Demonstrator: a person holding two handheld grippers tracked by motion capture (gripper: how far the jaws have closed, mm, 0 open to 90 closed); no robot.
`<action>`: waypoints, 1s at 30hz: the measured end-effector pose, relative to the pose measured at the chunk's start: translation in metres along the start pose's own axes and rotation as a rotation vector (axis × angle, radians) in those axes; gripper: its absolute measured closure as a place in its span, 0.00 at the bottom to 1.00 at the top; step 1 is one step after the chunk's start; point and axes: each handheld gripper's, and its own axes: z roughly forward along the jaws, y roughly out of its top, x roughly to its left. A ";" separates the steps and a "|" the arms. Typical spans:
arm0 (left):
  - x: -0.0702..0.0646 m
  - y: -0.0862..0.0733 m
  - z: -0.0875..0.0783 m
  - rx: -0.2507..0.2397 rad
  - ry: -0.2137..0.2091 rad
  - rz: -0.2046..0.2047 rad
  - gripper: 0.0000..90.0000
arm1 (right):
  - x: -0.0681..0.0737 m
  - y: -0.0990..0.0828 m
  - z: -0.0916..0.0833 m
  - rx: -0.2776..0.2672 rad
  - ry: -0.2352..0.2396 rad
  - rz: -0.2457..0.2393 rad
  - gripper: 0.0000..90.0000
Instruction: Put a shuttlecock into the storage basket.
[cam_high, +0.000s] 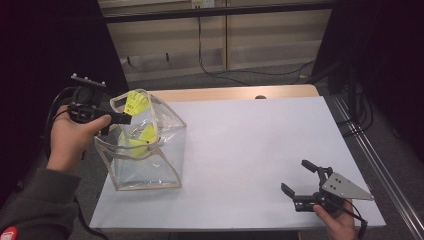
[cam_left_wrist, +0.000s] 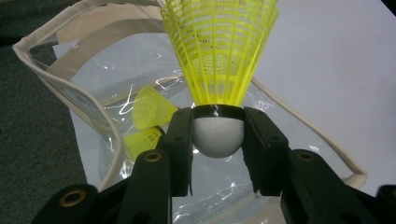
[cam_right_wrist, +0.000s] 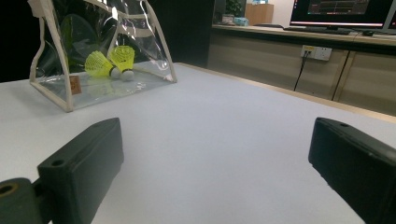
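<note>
A clear plastic bag (cam_high: 165, 150) with a cream trim stands open on the left of the white table. Two yellow shuttlecocks (cam_high: 141, 140) lie inside it; from the right gripper view the pair (cam_right_wrist: 109, 63) shows through the bag's wall (cam_right_wrist: 154, 37). My left gripper (cam_high: 120, 119) is shut on the white cork of a third yellow shuttlecock (cam_left_wrist: 219, 56), held over the bag's mouth (cam_left_wrist: 70, 88) with its skirt (cam_high: 136, 103) pointing away from the hand. My right gripper (cam_high: 296, 176) rests open near the table's front right, nothing between its jaws.
The white sheet (cam_high: 260, 150) covers the table, with a wooden strip (cam_high: 235, 93) along the far edge. Cables (cam_high: 210, 65) run over the floor behind. A counter with a monitor (cam_right_wrist: 341, 11) stands far off in the right gripper view.
</note>
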 end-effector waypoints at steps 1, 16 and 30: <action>0.001 -0.001 0.000 0.000 -0.003 0.002 0.72 | 0.000 0.000 0.000 0.000 -0.001 0.001 0.03; 0.005 -0.008 0.003 0.010 -0.001 -0.005 0.72 | 0.000 0.000 0.000 0.000 0.001 0.003 0.03; 0.006 -0.014 0.005 0.018 -0.006 -0.003 0.72 | 0.000 0.000 0.000 0.001 0.001 0.003 0.03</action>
